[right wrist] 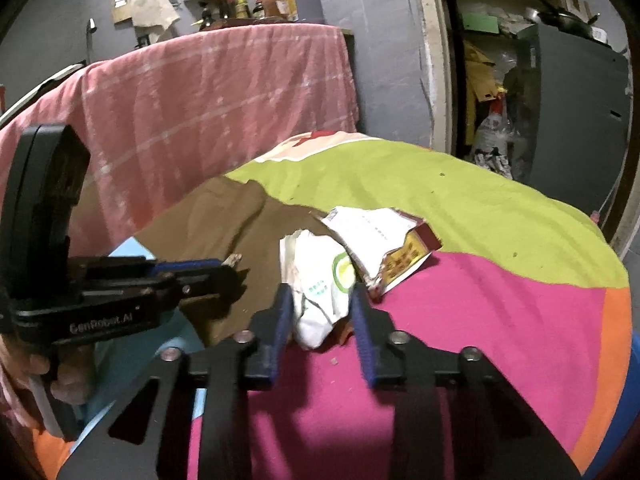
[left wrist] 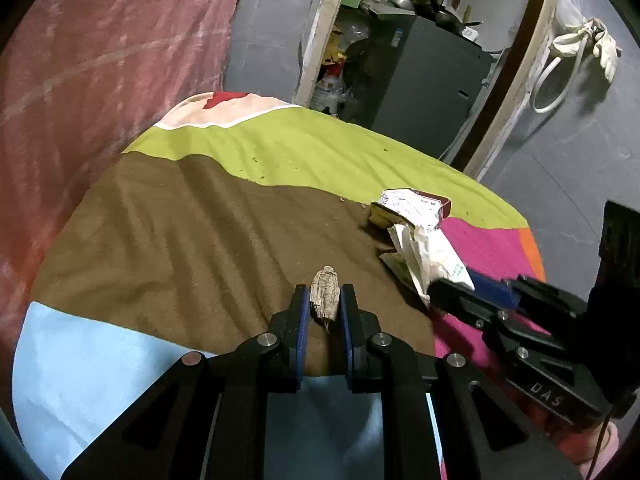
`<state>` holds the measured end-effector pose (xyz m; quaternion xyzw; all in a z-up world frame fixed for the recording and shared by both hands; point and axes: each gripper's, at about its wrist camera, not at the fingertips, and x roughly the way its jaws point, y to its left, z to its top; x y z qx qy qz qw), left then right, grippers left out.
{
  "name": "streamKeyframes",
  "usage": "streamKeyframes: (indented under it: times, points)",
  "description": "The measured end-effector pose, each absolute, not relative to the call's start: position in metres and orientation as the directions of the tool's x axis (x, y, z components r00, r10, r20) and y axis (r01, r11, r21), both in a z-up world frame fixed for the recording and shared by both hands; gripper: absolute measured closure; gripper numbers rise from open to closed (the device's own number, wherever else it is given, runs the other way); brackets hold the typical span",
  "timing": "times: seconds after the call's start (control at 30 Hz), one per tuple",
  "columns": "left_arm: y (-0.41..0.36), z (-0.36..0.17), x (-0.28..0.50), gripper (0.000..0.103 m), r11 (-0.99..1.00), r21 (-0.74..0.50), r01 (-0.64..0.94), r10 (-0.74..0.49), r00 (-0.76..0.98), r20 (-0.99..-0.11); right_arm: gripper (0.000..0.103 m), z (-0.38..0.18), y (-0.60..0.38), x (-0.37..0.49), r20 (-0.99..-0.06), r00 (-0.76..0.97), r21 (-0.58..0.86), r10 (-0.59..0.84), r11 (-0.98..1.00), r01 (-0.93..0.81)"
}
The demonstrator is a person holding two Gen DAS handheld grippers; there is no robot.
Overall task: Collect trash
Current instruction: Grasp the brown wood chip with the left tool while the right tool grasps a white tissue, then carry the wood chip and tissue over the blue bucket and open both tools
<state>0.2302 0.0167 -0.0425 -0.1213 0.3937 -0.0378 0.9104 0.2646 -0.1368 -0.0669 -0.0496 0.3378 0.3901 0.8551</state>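
A small brown crumpled scrap [left wrist: 325, 294] sits pinched between the blue pads of my left gripper [left wrist: 324, 296], just above the brown patch of the bed cover [left wrist: 180, 220]. From the right wrist view, the left gripper [right wrist: 230, 265] comes in from the left with the scrap's tip [right wrist: 234, 258] showing. My right gripper [right wrist: 322, 302] is shut on a white crumpled wrapper [right wrist: 320, 292], its pads against both sides. A torn red and yellow carton [right wrist: 384, 240] lies right behind the wrapper, touching it. The left wrist view shows the right gripper [left wrist: 444, 286] at the wrapper [left wrist: 432, 256] and the carton [left wrist: 412, 206].
The cover has brown, lime, magenta, light blue and orange patches. A pink blanket [right wrist: 220, 92] hangs over a rail at the far left. A grey cabinet [left wrist: 424, 80] and cluttered shelves stand past the doorway behind the bed. The bed edge [right wrist: 618, 280] drops off at the right.
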Motion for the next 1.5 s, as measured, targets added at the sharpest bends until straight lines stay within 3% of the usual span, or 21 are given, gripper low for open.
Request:
streamKeyframes:
  times: [0.23,0.6,1.03,1.2,1.5]
  points:
    - [0.013,-0.038,0.221,0.091,0.968,-0.251,-0.011,-0.174,0.689,-0.703,0.093,-0.067,-0.154,0.239,-0.585,0.483,0.192,0.651,0.69,-0.698]
    - [-0.009,-0.036,0.207,0.091,0.971,-0.237,0.039,-0.198,0.688,-0.698,0.094,-0.058,-0.196,0.214,-0.515,0.557,0.216,0.652,0.727,-0.652]
    - [-0.016,-0.036,0.213,0.091,0.97,-0.231,0.071,-0.215,0.687,-0.694,0.094,-0.055,-0.218,0.22,-0.5,0.646,0.186,0.577,0.8,-0.57]
    - [-0.025,-0.022,0.211,0.091,0.965,-0.242,0.105,-0.238,0.744,-0.625,0.094,-0.045,-0.227,0.213,-0.443,0.699,0.153,0.561,0.816,-0.558]
    - [-0.074,0.02,0.2,0.091,0.949,-0.239,0.204,-0.293,0.852,-0.435,0.094,-0.007,-0.264,0.188,-0.25,0.84,0.094,0.481,0.876,-0.473]
